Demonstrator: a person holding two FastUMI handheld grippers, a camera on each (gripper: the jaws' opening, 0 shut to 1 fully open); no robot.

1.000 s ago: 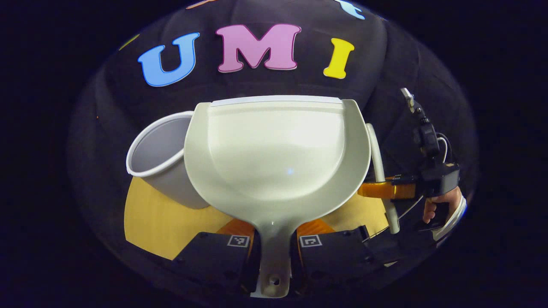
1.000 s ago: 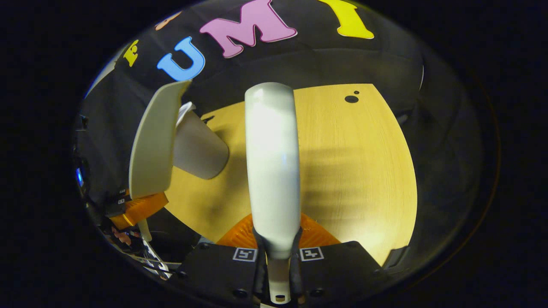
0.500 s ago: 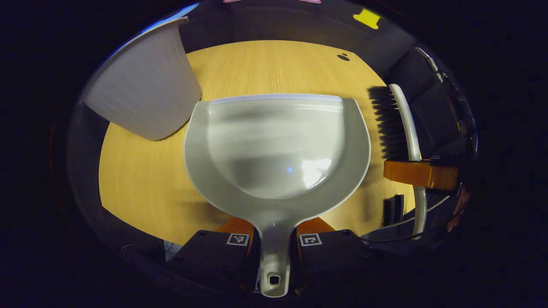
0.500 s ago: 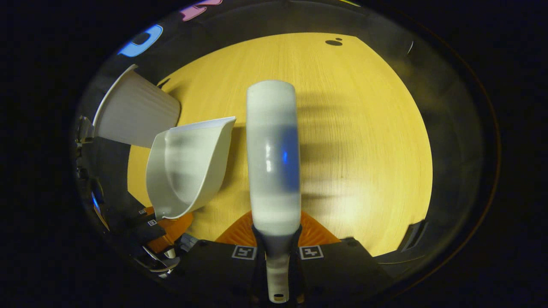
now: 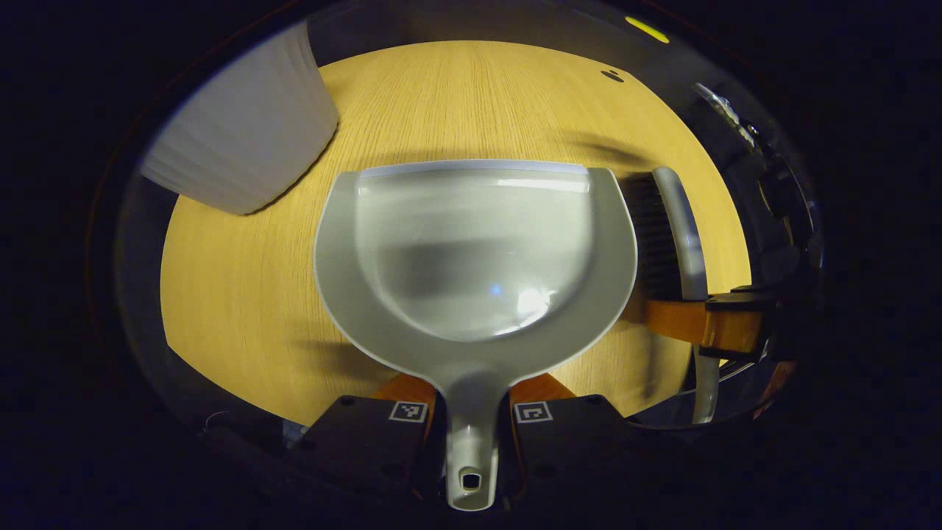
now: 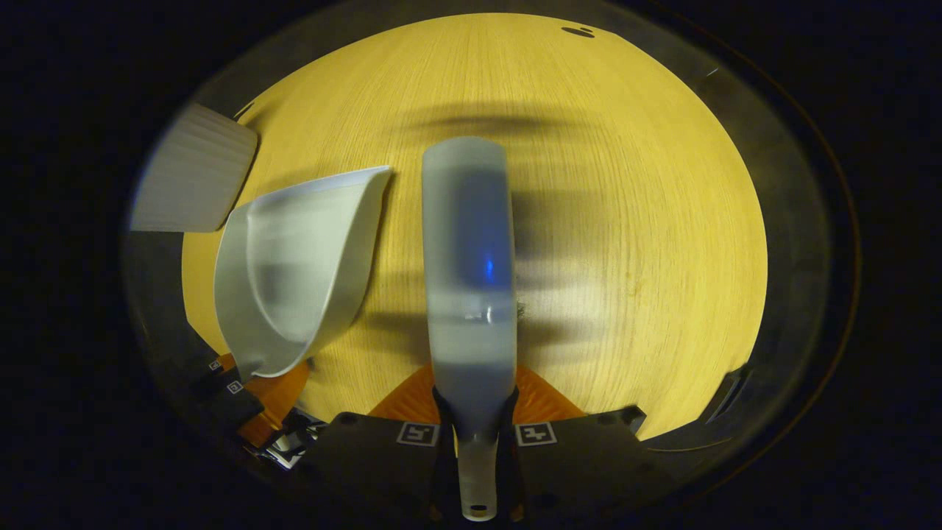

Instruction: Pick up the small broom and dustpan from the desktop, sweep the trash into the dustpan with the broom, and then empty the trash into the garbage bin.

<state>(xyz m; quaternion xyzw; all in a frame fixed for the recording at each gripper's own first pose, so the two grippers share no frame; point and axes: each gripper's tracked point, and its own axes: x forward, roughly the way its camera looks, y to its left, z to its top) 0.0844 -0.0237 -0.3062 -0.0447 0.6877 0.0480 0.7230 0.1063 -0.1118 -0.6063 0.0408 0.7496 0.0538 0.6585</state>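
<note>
Left gripper view: the left gripper (image 5: 471, 434) has its jaws clamped on the handle of the white dustpan (image 5: 475, 258), held over the wooden table (image 5: 243, 294). The pale garbage bin (image 5: 243, 140) stands at upper left, the broom (image 5: 677, 235) just beside the pan's right edge.

Right gripper view: the right gripper (image 6: 477, 449) has its jaws clamped on the broom's handle. Open table lies to its right, the dustpan near on its left.

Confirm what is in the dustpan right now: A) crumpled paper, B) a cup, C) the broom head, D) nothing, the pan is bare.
D: in the left gripper view the dustpan shows a bare inside, with the broom beside it.
</note>
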